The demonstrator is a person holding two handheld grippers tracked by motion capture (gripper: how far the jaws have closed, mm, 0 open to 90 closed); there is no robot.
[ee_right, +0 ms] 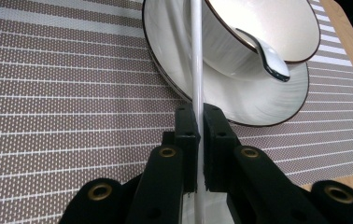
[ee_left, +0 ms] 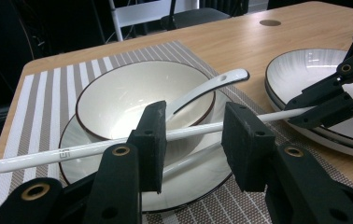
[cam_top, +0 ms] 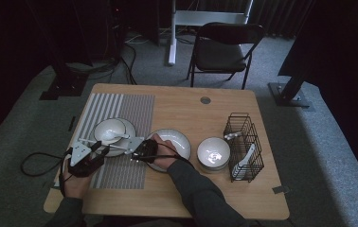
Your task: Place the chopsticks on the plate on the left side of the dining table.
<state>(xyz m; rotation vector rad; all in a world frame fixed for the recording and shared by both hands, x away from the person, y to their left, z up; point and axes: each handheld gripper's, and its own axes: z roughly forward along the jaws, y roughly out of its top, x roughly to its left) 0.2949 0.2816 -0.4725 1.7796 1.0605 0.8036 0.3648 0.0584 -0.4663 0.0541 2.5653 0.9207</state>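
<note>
On the left, one striped mat [cam_top: 120, 113] is lying on the table [cam_top: 186, 109], carrying one small plate [ee_left: 191, 184] with one bowl [ee_left: 114, 95] standing on it and one white spoon [ee_left: 202, 88] leaning in that bowl, handle out over the rim. The left gripper [ee_left: 191, 140] is hovering just over the plate's near edge with its jaws standing apart and their pads pressing on nothing. One chopstick [ee_left: 72, 151] is passing level between those open jaws, above the plate and in front of the bowl. It is looking long, thin, white and glossy, with a small grey mark near its free end. The right gripper [ee_right: 199, 135] is pinching the chopstick's other end, jaws closed tight on it. Further right, one wide plate [cam_top: 172, 139] is sitting under the right hand [cam_top: 165, 158], then one stack of bowls [cam_top: 213, 153], and one black wire rack [cam_top: 243, 146] holding white utensils, too small to count.
</note>
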